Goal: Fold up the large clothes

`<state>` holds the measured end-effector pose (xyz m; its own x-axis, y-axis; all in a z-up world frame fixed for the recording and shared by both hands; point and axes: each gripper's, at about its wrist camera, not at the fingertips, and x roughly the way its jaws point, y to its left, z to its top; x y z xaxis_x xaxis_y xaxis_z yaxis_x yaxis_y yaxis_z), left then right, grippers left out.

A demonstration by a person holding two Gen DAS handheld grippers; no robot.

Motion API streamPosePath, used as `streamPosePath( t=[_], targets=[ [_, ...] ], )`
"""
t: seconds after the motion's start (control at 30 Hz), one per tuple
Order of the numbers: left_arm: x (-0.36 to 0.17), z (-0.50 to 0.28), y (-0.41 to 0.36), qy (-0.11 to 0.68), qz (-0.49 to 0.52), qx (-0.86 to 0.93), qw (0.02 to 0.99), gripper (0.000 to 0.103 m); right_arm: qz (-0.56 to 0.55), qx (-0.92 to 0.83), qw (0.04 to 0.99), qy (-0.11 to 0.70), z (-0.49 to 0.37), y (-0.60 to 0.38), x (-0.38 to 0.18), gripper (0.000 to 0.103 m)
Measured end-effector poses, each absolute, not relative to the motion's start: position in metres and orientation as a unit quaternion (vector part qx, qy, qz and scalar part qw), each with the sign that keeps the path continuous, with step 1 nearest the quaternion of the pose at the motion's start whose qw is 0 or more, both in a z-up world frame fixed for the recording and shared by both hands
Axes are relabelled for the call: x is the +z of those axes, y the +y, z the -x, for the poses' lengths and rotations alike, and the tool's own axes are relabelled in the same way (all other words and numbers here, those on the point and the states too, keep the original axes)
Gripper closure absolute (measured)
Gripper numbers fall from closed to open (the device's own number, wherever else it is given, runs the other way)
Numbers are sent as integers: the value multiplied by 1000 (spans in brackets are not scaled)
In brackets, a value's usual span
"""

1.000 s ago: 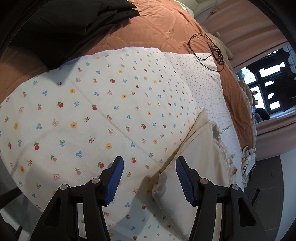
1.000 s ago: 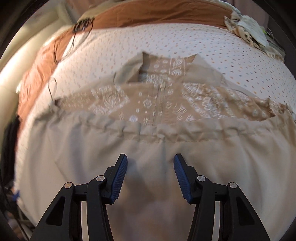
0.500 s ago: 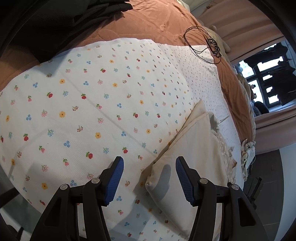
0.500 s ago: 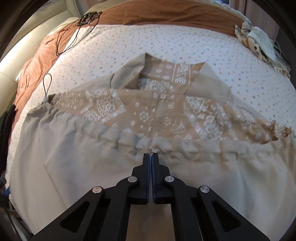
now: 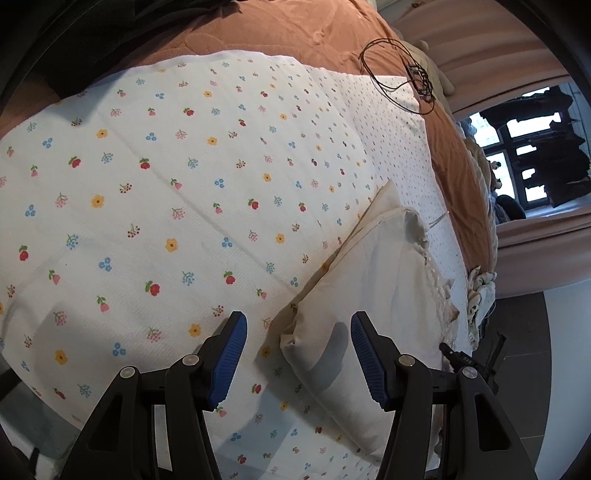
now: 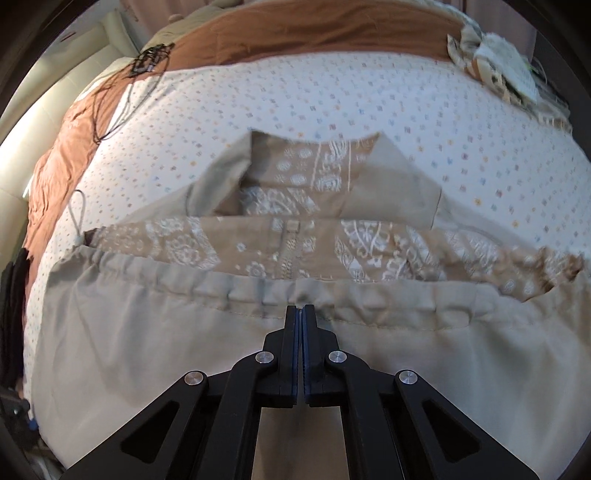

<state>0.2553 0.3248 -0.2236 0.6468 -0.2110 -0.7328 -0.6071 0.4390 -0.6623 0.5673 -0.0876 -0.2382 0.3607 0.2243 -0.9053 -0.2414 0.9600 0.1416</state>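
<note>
Right under the right gripper (image 6: 299,309) lies the beige jacket (image 6: 155,332), spread flat on the dotted sheet (image 6: 332,99), and the blue pads are pressed together at the gathered hem seam (image 6: 369,306). Whether a pinch of that seam sits between the jaws cannot be told; the tips meet right on the fabric. Just ahead of the tips the patterned lining (image 6: 258,254) shows, brown with white motifs, with the zipper (image 6: 290,251) running straight away from the gripper. Beyond that, the collar (image 6: 317,173) opens toward the far side. Far ahead and to the left, a black cable (image 6: 147,59) lies on the brown quilt (image 6: 295,33); far right, a crumpled patterned cloth (image 6: 495,62).

Over to the left gripper (image 5: 298,360): its jaws stand partly open, holding nothing, hovering over the jacket's rounded corner (image 5: 314,343), which sits between the blue pads (image 5: 227,360) but apart from them. The pale fabric runs ahead and to the right. Left of it spreads the flower-print sheet (image 5: 147,206). Far ahead, a dark garment (image 5: 92,33) rests on the quilt, and a window (image 5: 528,155) shows far right.
</note>
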Motion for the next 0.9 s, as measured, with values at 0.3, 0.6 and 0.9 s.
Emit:
streamPosePath(
  t=[0.3, 0.6, 0.9],
  targets=[
    [-237, -261, 318, 402, 549, 101, 726, 43, -2, 132, 830, 542, -569, -88, -246, 102],
    [-248, -286, 313, 371, 574, 88, 725, 42, -1, 133, 830, 542, -569, -90, -247, 102],
    [-218, -282, 303, 342, 540, 55, 767, 53, 7, 137, 830, 541, -571, -88, -248, 102]
  ],
)
